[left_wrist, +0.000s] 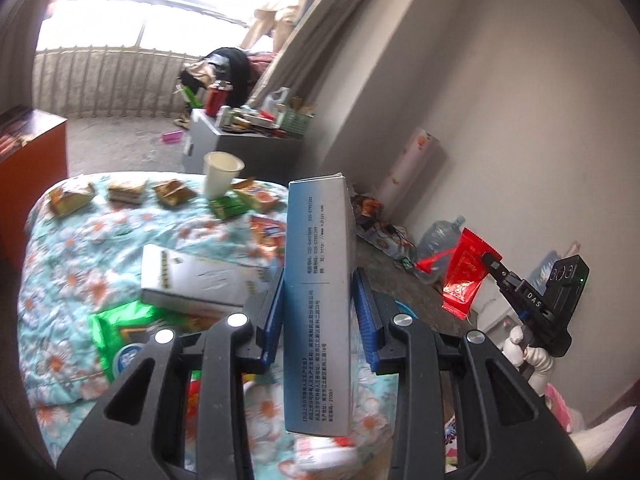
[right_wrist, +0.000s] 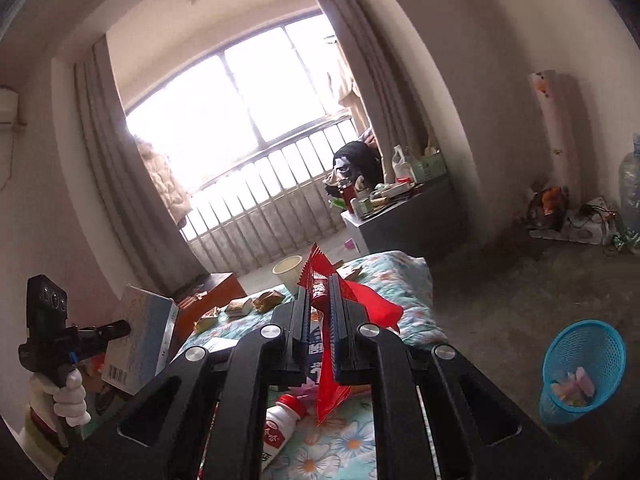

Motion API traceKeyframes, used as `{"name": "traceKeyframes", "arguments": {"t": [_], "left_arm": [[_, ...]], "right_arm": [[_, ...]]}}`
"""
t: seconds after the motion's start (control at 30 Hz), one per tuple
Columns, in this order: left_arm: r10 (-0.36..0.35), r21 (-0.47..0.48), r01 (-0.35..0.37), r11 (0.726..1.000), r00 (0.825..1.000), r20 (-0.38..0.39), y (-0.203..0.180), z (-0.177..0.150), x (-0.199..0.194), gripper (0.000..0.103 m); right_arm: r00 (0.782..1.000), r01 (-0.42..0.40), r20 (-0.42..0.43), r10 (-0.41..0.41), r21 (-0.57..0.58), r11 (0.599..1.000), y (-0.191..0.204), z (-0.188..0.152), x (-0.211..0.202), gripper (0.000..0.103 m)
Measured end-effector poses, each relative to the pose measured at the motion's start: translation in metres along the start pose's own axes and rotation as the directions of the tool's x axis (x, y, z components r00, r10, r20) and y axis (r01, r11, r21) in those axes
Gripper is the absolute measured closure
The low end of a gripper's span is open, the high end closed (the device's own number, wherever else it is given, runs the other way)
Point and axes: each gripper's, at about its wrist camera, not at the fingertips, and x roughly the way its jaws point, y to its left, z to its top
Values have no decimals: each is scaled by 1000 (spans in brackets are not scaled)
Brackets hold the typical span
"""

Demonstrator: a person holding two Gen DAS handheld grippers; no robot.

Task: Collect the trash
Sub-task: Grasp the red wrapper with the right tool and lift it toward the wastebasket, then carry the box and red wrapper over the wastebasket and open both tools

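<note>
My left gripper (left_wrist: 318, 296) is shut on a blue-and-white carton (left_wrist: 318, 280), held upright above the flowered bedspread (left_wrist: 80, 264); it also shows in the right wrist view (right_wrist: 140, 340). My right gripper (right_wrist: 320, 320) is shut on a red snack wrapper (right_wrist: 332, 360), also seen at the right of the left wrist view (left_wrist: 464, 276). On the bed lie a white box (left_wrist: 192, 280), a green wrapper (left_wrist: 120, 324), several small snack packs (left_wrist: 124, 192), a paper cup (left_wrist: 220, 174) and a white bottle (right_wrist: 280, 428).
A blue mesh bin (right_wrist: 580, 372) with some trash stands on the concrete floor at the right. A grey cabinet (left_wrist: 240, 148) with clutter stands beyond the bed. An orange-brown cabinet (left_wrist: 28, 160) is left of the bed. A water jug (left_wrist: 440, 236) stands by the wall.
</note>
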Motion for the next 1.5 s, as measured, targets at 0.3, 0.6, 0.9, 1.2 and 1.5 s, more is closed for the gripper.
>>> {"name": "traceKeyframes", "arguments": {"t": [0.3,0.6,0.9,1.2,1.5], "left_arm": [[-106,155,124,980,987,-120,-95,20,85,72],[-150,268,234,935,942,-301,-187,15,200,72],[-110,312,305,900,850,-515,-272,-19,358,72],[28,398,306,865,762,-646,-327,-87,535,72],[154,470,168,866,806,-572,-346,-139,634,44]], "right_arm": [[991,117,48,-122,93,989,-72,-2,-36,94],[967,245,29,-254,179,953,-152,-4,-42,94],[923,383,-168,-346,308,871,-286,-15,-7,94],[848,513,-381,-367,422,747,-416,-55,38,94],[728,656,-546,-414,380,652,-508,-85,86,53]]}}
